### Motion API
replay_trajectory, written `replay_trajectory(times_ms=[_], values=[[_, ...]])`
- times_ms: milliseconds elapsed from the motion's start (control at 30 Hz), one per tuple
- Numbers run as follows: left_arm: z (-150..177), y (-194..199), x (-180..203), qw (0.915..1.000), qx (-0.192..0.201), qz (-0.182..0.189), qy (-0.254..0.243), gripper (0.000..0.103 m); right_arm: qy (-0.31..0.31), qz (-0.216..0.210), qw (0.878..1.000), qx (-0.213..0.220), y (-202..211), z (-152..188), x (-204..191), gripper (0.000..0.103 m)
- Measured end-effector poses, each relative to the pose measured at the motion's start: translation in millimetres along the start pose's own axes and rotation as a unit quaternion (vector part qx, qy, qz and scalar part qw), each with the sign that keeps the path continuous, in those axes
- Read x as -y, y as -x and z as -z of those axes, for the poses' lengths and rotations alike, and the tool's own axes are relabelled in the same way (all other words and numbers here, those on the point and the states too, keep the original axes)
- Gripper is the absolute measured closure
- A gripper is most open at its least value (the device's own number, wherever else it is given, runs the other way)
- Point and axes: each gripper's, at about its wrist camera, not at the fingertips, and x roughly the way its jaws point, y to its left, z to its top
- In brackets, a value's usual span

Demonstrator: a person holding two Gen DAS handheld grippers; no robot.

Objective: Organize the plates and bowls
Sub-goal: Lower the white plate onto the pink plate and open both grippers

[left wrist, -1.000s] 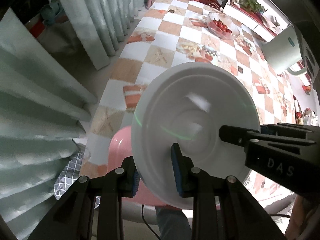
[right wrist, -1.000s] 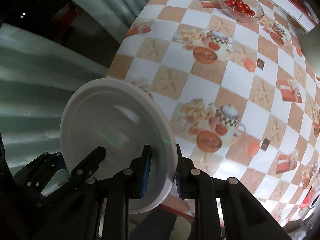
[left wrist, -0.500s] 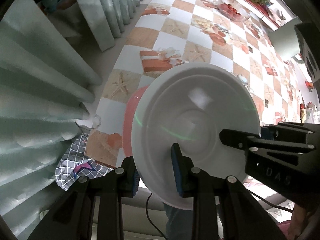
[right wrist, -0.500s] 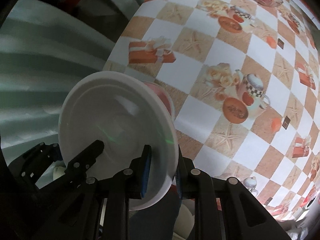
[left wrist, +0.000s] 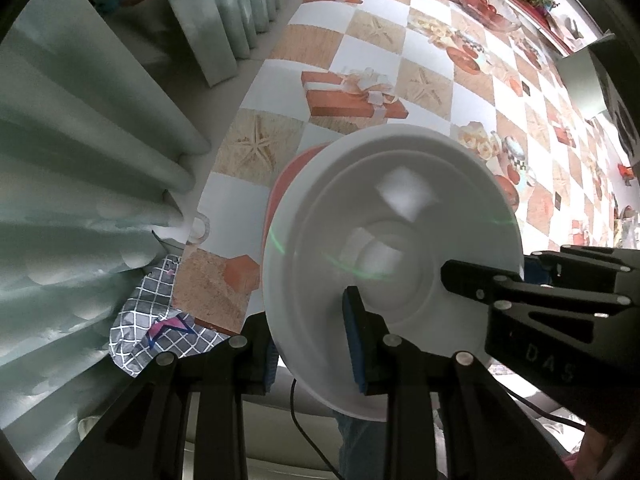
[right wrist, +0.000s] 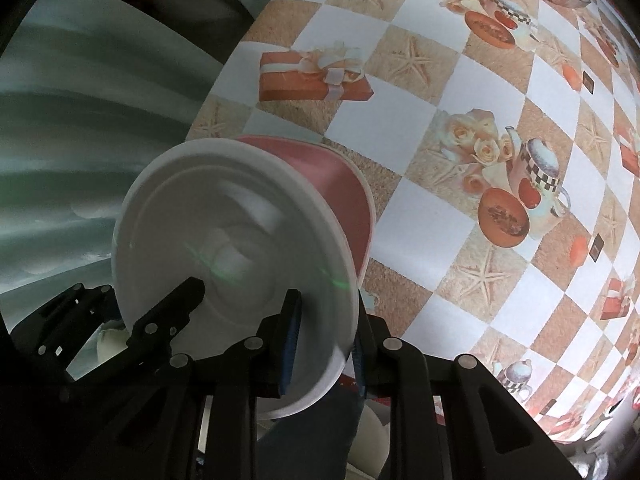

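Observation:
A white plate (left wrist: 392, 256) is held tilted on edge above the table's near edge. My left gripper (left wrist: 314, 344) is shut on its near-left rim. My right gripper (right wrist: 322, 340) is shut on its opposite rim; the plate also shows in the right wrist view (right wrist: 232, 248). The right gripper's body shows in the left wrist view (left wrist: 540, 304). A pink plate (left wrist: 280, 196) lies on the table just behind the white one; in the right wrist view it (right wrist: 340, 200) pokes out past the white rim.
The checkered tablecloth (left wrist: 432, 80) runs far and right. A glass bowl of tomatoes (left wrist: 486, 6) stands at the far end. Green curtains (left wrist: 80, 160) hang at the left. A checked cloth (left wrist: 160, 320) lies below the table edge.
Both grippers have drawn the white plate back toward the table's near edge. More of the pink plate now shows behind it.

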Motion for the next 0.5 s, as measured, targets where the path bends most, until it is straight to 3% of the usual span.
replay_trajectory(times_ms=[133,300,367,467,500], values=[[0.0,-3.3,0.9,1.0000,0.006,0.001,-0.005,0.071,0.002,0.003,1.000,0.001,-3.7,-1.7,-2.9,0.078],[-0.6,-0.8,2.7,0.9996,0.025,-0.005,-0.009,0.054,0.003,0.002,1.000,0.003,-0.1,0.1,0.0,0.078],[-0.3,0.8,2.6,0.9995,0.030,-0.006,-0.008,0.019,-0.001,0.000,1.000,0.002,-1.1,2.1,4.6,0.077],[1.0,4.2,3.8,0.9989,0.041,-0.020,-0.009,0.016,-0.003,0.009,1.000,0.010,4.2,3.6,9.7,0.045],[1.0,4.1,4.1,0.9990,0.040,-0.018,-0.009,0.015,-0.002,0.007,1.000,0.013,7.3,3.0,11.0,0.027]])
